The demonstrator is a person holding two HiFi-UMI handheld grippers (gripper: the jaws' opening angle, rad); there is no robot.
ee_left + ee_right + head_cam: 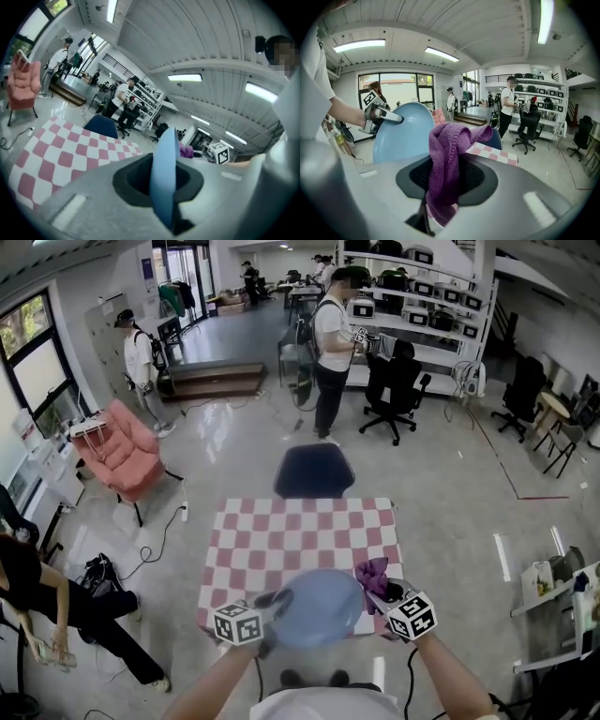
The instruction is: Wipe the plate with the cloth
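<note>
1. Jaws of the left gripper (164,187) are clenched on the rim of the blue plate (165,159), which stands edge-on between them in the left gripper view.
2. Jaws of the right gripper (440,197) grasp the purple cloth (446,154). Its bunched top rises above them, and one fold droops forward past their tips.
3. From the right jaws, the plate sits just to the left and a little ahead, with its hollow face turned toward them. The left gripper pinches its far upper edge.
4. The cloth overlaps the plate's right edge in that view. Whether the two touch cannot be told.
5. Seen from the head view, the plate is lifted and tilted between the two sets of jaws, over the near edge of the checked table (281,540).
6. Ahead of both jaws the table top runs to its far edge, where a dark blue chair (314,471) stands.
7. Open floor (450,512) lies to either side of the table, and a standing person (330,352) is well beyond the chair.
</note>
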